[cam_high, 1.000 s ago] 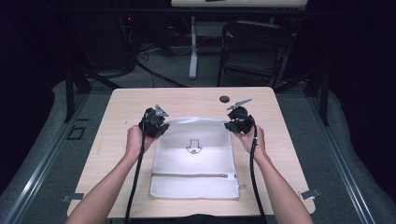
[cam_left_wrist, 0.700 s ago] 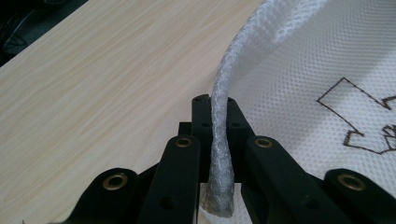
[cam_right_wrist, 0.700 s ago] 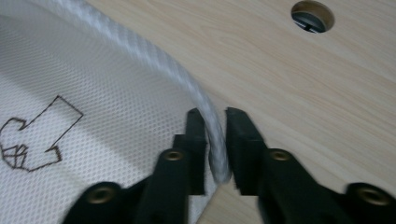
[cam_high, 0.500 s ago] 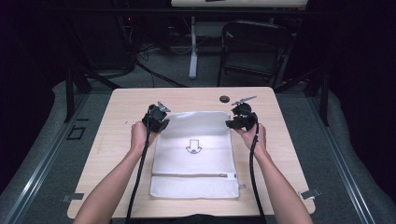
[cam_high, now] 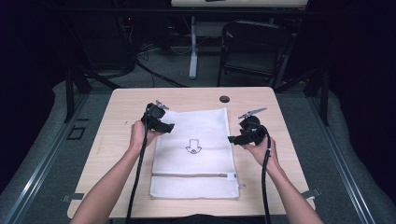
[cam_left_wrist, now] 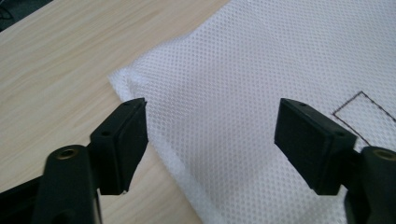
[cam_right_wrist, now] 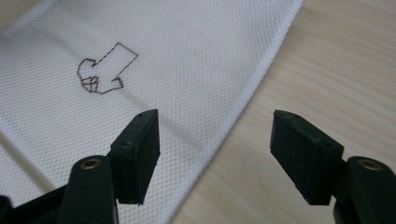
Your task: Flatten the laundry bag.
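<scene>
Both grippers have let go of the white mesh laundry bag (cam_high: 194,151) since a second ago: the bag's far end, then lifted and folded, now lies flat, and the right gripper (cam_high: 233,139) has drawn away from the far right corner of the bag to a spot beside its right edge. Its jaws have just been opening and stand wide, with the bag's right hem and bare wood below them in the right gripper view, nothing pressed between the pads. The left gripper (cam_high: 169,126) hangs over the far left corner of the bag; its jaws have also just been opening and stand wide above the mesh, gripping nothing.

The bag rests on a pale wooden rectangular table (cam_high: 116,116) with a small dark round hole (cam_high: 224,99) near the middle of its far edge. Around the table the floor is grey, the room dark, with a black folding chair (cam_high: 252,49) and cables beyond the far edge.

The bag sits about midway between the left and right edges of the surface, reaching from near the far edge almost to the near edge. Wide strips of bare wood lie open on both sides of it, and a narrower strip at the far edge.

The bag's long axis runs from far edge to near edge. A zip (cam_high: 194,175) crosses it close to the near end, and the outlined arrow (cam_high: 192,147) drawn at its middle points toward the near edge.
</scene>
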The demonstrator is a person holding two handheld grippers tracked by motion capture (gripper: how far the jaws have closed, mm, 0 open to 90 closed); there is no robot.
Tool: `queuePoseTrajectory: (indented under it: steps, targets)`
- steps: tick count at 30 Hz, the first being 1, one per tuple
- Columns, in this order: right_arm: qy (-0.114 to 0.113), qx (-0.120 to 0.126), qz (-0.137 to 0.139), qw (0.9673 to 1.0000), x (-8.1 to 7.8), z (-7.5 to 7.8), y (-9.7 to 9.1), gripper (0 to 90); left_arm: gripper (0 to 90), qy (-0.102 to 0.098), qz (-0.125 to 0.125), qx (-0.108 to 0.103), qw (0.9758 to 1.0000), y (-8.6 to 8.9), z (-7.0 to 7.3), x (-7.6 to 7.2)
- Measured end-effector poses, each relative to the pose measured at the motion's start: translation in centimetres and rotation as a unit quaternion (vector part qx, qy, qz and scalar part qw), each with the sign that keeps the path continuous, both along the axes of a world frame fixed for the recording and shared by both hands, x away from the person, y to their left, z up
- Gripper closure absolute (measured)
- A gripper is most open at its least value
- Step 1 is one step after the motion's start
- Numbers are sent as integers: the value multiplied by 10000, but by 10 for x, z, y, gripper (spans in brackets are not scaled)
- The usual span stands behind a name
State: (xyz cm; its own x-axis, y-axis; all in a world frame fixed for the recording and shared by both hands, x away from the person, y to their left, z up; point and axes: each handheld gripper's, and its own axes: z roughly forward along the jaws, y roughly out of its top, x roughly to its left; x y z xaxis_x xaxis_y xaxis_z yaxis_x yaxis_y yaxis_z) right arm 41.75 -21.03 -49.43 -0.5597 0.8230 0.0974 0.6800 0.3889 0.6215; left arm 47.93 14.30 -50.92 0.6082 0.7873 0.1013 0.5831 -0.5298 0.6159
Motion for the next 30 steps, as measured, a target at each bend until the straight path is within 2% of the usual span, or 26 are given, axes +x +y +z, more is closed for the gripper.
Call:
queuePoseTrajectory:
  steps: [2,4,10,13,14,15,18,21,23,24,26,28,30]
  targets:
    - [30,85,43,10000,-6,1,-1,303,217,38,-38,-18,10000,1,0,-5]
    - [77,24,123,9999,-12,2,-2,279,172,119,-152,-59,9998,2,0,-12]
    - [244,16,456,9987,-32,-2,2,211,127,307,-469,-103,9984,2,2,-36]
    - [247,-55,593,9979,-41,-6,5,206,69,372,-626,-151,9972,2,2,-52]
    - [133,-54,635,9979,-44,-6,7,216,55,384,-668,-141,9969,2,3,-56]
    - [117,18,652,9978,-46,-6,8,221,48,378,-702,-174,9967,3,3,-61]
    - [9,4,681,9977,-51,-6,12,342,30,395,-794,-341,9955,3,6,-75]
    - [159,13,893,9959,-55,-11,14,582,29,391,-950,-316,9942,0,11,-85]
    - [223,-5,1015,9946,-56,-14,15,700,30,336,-1013,-375,9936,-3,15,-89]
    - [245,73,1038,9943,-56,-16,17,731,32,359,-1045,-421,9930,-4,17,-92]
    - [235,-45,1075,9939,-55,-17,21,795,32,395,-1141,-484,9915,-8,17,-97]
    - [249,-57,1032,9943,-53,-21,23,852,34,417,-1199,-553,9904,-13,14,-103]
    - [291,-142,1081,9936,-51,-29,29,885,33,396,-1295,-531,9894,-18,12,-109]
